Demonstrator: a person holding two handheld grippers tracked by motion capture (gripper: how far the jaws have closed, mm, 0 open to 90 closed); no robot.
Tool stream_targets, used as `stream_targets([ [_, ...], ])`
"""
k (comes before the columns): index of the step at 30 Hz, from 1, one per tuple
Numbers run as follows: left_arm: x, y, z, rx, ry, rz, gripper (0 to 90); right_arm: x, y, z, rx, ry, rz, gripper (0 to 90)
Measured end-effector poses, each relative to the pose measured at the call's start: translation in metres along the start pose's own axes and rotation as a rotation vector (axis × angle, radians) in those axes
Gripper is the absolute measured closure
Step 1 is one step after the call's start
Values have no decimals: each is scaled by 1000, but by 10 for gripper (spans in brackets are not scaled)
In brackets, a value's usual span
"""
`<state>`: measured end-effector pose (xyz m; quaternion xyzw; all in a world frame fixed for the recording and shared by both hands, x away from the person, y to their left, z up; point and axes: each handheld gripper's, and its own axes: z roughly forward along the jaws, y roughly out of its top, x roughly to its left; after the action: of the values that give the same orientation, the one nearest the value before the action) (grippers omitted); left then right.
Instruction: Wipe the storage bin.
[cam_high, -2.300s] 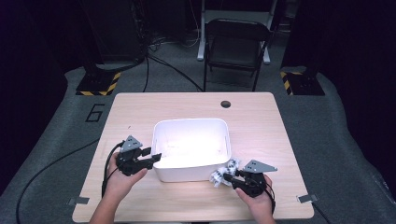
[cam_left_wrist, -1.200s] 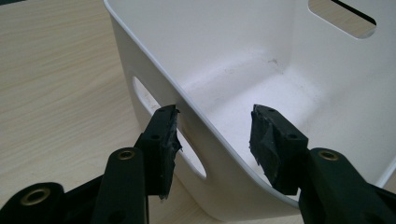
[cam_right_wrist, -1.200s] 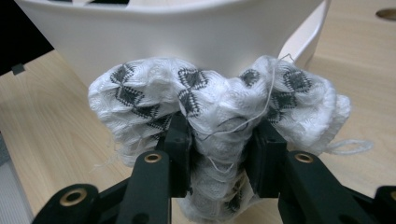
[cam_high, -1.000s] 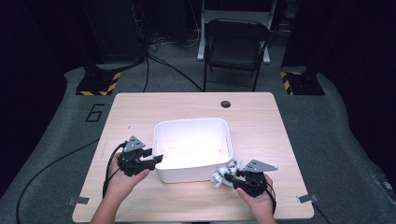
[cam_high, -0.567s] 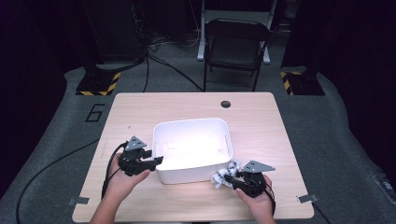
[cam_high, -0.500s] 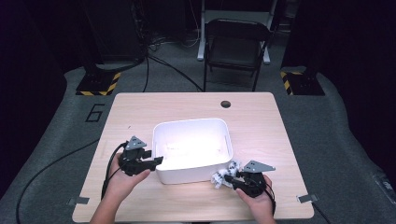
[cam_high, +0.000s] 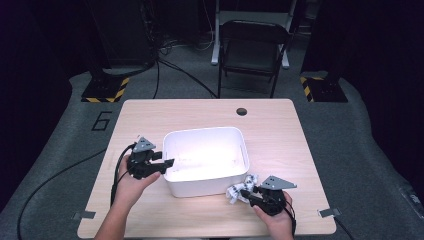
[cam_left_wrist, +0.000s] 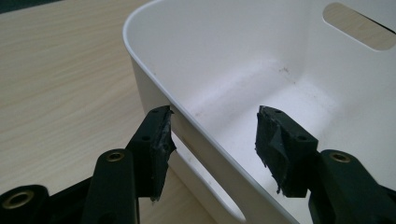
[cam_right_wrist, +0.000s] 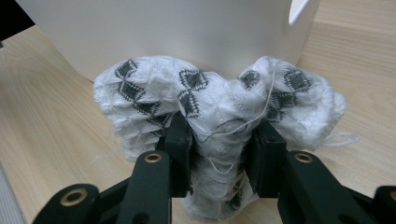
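While the wooden table (cam_high: 280, 135) is seen from above, two hands are found at its near edge, each with a black gripper. At the near right, the right gripper (cam_high: 248, 192) is held low over the table top, and its jaws are closed tightly on a bunched white knitted cloth with a dark diamond pattern (cam_high: 240, 187). In the right gripper view the cloth (cam_right_wrist: 219, 105) is pinched at its middle between the two pads, so that it bulges out to both sides above them; loose threads are seen hanging from it. The bundle is kept just in front of the near outer wall of the white plastic bin (cam_right_wrist: 177, 32), close to the bin's near right corner, and whether it touches that wall cannot be told.

At the near left, the left gripper (cam_high: 169, 162) is held level at the bin's left wall. Its jaws have just been opening, and they stand apart astride the rim: in the left gripper view one pad (cam_left_wrist: 159, 144) is seen just outside the wall above the handle slot, the other (cam_left_wrist: 275, 140) inside the bin (cam_left_wrist: 224, 56), and neither is pressed on the plastic.

Farther off, the bin (cam_high: 205, 137) is seen standing at the middle of the table, its white floor bare apart from faint marks. Beyond it a round hole (cam_high: 242, 111) is set in the table top, and behind the table a dark folding chair (cam_high: 252, 50) is placed on the grey floor.
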<state>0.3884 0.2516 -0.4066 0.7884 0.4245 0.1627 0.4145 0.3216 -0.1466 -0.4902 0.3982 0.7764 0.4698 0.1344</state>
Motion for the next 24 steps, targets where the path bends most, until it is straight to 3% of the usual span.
stream_targets([
  [4, 15, 7, 7, -39, -15, -3, 484, 2, -1, -4, -9, 2, 2, 653],
  [9, 29, 12, 18, -49, -33, -23, 527, 1, -3, -7, -15, -4, 17, 653],
  [11, 33, 15, 20, -62, -28, 2, 546, 1, -3, -9, -19, -6, 26, 654],
  [14, 36, 19, 24, -79, -17, 33, 559, 0, -4, -10, -21, -8, 31, 653],
  [24, 37, 18, 27, -92, -29, 15, 622, 1, -6, -13, -25, -12, 32, 653],
])
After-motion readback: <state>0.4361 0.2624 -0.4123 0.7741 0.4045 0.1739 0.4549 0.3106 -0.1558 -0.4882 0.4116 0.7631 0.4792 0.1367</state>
